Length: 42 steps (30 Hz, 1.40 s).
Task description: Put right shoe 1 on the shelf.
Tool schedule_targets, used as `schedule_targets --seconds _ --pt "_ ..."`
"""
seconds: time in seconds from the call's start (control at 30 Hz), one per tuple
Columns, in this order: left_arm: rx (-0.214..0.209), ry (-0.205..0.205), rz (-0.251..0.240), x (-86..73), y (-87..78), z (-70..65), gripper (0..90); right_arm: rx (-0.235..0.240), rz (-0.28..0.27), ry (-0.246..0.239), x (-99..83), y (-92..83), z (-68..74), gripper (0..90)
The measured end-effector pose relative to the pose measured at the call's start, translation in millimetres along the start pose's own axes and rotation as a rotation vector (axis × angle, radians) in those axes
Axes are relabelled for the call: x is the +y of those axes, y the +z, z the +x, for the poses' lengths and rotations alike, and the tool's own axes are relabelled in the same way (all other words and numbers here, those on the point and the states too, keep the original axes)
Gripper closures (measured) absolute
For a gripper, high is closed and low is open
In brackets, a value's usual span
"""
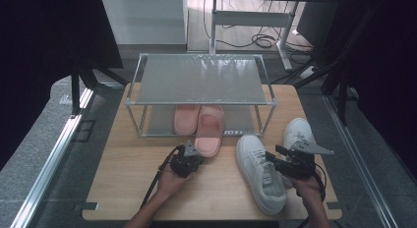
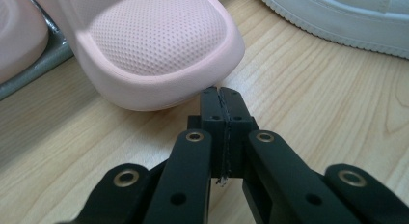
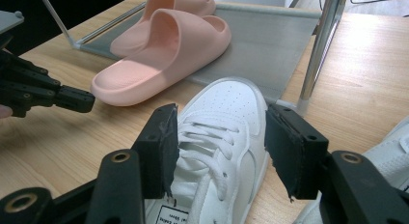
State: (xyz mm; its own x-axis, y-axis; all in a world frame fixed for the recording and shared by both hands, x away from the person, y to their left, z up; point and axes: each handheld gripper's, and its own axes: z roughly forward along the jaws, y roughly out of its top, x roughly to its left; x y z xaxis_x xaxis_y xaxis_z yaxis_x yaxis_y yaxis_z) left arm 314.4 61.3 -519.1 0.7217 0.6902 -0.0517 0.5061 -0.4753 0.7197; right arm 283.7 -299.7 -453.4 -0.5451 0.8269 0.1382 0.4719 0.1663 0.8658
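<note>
With both grippers low over the worktop [image 1: 147, 188]:
left gripper [image 2: 222, 96]: jaws fully closed, empty, tips just at pink slipper's [image 2: 159, 45] toe edge
slipper: half on rack's [image 1: 147, 134] bottom shelf, toe on worktop
right gripper [image 3: 219, 142]: jaws wide apart, straddling white sneaker [image 3: 217, 151], no contact visible

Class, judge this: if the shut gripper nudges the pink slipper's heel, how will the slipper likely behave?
The pink slipper looks like thick moulded foam, so probably light and slightly springy. Its flat sole on the wooden table suggests sliding, not tipping. The left gripper is off-centre, so it may swivel.
</note>
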Motion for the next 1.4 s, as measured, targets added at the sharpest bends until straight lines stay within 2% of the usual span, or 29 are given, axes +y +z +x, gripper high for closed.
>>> schedule_targets --seconds 0.47,0.77,1.07,1.4 --pt "0.023 -0.003 0.009 11.0 13.4 3.9 90.0 0.0 0.002 0.001 -0.2 -0.2 -1.1 46.7" --pt "0.035 -0.025 0.008 17.6 21.5 8.8 90.0 -0.003 -0.002 0.004 -0.3 -0.9 -1.9 46.7" --pt "0.034 -0.027 0.001 21.7 25.5 10.4 90.0 -0.006 -0.004 0.002 0.1 -2.0 -1.7 46.7" --pt "0.037 -0.053 -0.014 21.3 28.6 14.0 90.0 -0.012 -0.005 0.002 -0.3 -2.8 -0.6 46.7"
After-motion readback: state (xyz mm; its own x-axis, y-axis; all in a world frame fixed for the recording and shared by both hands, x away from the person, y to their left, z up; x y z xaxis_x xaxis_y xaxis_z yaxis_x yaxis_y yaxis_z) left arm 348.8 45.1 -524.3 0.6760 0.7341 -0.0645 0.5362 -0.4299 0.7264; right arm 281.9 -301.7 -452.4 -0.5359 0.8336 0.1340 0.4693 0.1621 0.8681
